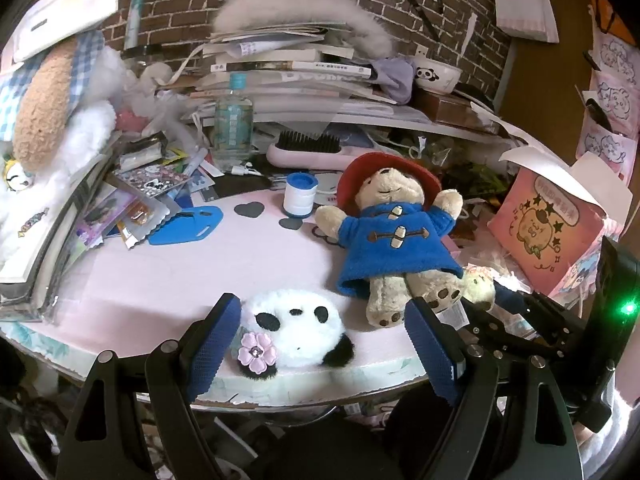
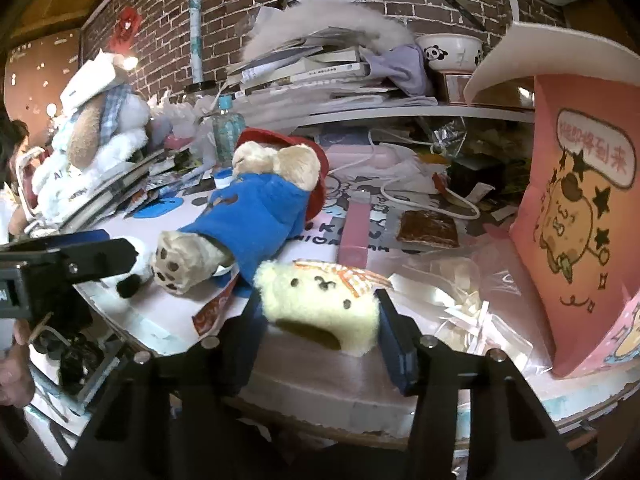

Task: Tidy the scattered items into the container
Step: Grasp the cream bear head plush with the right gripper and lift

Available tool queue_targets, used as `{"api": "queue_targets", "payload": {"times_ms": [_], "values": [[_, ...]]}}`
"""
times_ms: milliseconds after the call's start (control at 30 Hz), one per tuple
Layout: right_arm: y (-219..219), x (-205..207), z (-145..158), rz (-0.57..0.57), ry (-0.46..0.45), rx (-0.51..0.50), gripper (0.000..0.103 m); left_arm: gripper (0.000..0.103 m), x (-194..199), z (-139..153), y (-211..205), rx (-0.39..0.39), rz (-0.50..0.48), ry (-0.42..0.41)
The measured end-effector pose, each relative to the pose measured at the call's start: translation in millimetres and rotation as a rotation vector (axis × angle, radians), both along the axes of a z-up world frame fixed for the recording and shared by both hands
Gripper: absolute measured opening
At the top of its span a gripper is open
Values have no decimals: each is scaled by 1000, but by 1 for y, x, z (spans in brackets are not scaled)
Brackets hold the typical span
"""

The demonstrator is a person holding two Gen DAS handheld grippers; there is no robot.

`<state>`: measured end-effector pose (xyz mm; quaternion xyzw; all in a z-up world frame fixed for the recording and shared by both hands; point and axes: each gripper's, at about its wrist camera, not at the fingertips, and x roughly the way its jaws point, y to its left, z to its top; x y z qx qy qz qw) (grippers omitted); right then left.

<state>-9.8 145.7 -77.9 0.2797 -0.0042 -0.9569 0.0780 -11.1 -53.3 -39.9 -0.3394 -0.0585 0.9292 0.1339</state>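
Panda plush point(image 1: 298, 328) lies at the table point(image 1: 160, 280) edge between my left hand-held gripper's point(image 1: 324, 344) wide-open pads, untouched. My right hand-held gripper point(image 2: 320, 320) clamps the yellow plush point(image 2: 320, 304). Bear point(image 1: 394, 232) lies just beside both; pink bag point(image 2: 580, 220) stands right.

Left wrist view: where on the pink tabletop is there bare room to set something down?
One bare patch of pink tabletop: between the stacked books, blue flat tag, white panda plush and blue-coated bear. Crowded along the back by the hairbrush, and right by the pink bag.
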Motion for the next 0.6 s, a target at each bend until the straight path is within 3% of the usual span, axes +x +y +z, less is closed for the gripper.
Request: {"api": "queue_targets", "payload": {"times_ms": [300, 600], "values": [[2, 5, 4, 8, 33, -11, 43, 82, 0, 0, 0, 2, 3, -1], [8, 16, 42, 33, 115, -29, 43, 82, -1, 3, 0, 16, 6, 13]]}}
